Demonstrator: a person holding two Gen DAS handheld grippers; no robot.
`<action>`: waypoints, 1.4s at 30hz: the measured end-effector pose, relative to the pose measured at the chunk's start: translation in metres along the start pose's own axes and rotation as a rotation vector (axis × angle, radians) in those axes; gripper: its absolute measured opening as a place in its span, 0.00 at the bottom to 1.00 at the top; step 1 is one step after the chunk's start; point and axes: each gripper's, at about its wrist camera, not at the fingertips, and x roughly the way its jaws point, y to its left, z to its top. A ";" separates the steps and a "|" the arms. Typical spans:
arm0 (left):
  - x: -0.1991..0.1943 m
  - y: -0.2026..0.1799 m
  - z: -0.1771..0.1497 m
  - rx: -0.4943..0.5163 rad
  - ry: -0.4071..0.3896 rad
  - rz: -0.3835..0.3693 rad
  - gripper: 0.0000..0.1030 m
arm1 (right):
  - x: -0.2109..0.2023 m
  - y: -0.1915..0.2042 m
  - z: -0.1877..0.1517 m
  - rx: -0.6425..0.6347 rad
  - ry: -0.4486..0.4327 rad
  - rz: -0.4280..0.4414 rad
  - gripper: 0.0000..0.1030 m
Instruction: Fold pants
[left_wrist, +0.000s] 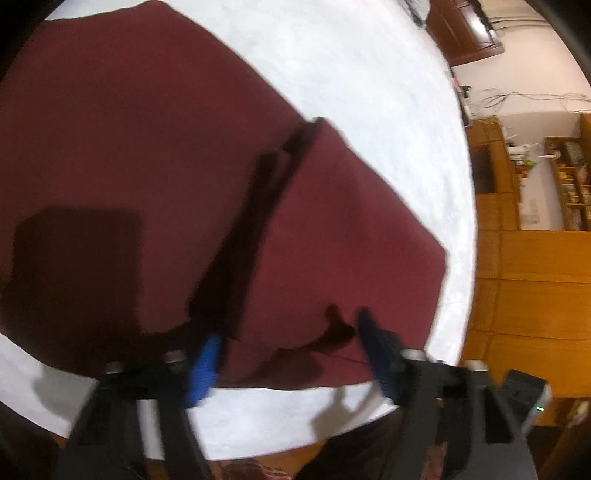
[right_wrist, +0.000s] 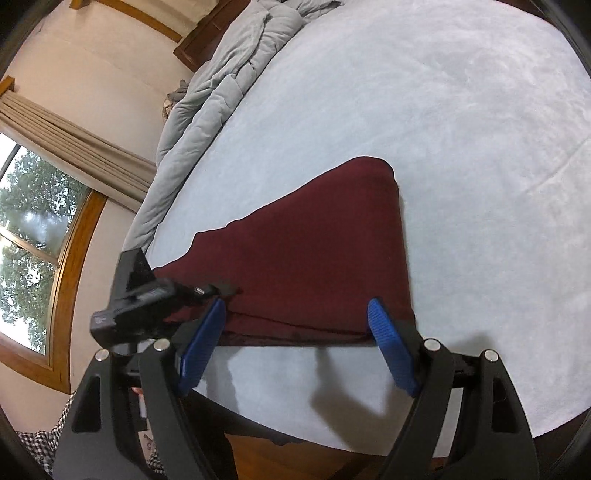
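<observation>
Beside the maroon pants (right_wrist: 314, 258), only the right view shows the comforter (right_wrist: 221, 85).

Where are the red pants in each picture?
Left wrist: the pants fill the left and middle, lying on the bed, just past the open left claw.
Right wrist: the pants lie in the lower middle, just beyond the open right claw.
Shared landmark: the pale bed under the pants shows in both views.

Curtained window (right_wrist: 29, 236), grey duvet (right_wrist: 221, 81), perhaps wooden shelving (left_wrist: 569, 181)
</observation>
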 end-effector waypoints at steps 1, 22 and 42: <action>0.000 0.004 0.001 -0.009 -0.013 0.007 0.40 | 0.000 0.001 0.000 -0.002 -0.001 -0.002 0.77; -0.071 0.096 -0.014 -0.064 -0.297 0.042 0.23 | 0.052 -0.015 0.014 0.063 0.168 -0.004 0.76; -0.056 0.057 -0.029 0.087 -0.314 0.208 0.36 | 0.076 -0.007 -0.007 0.033 0.262 -0.040 0.35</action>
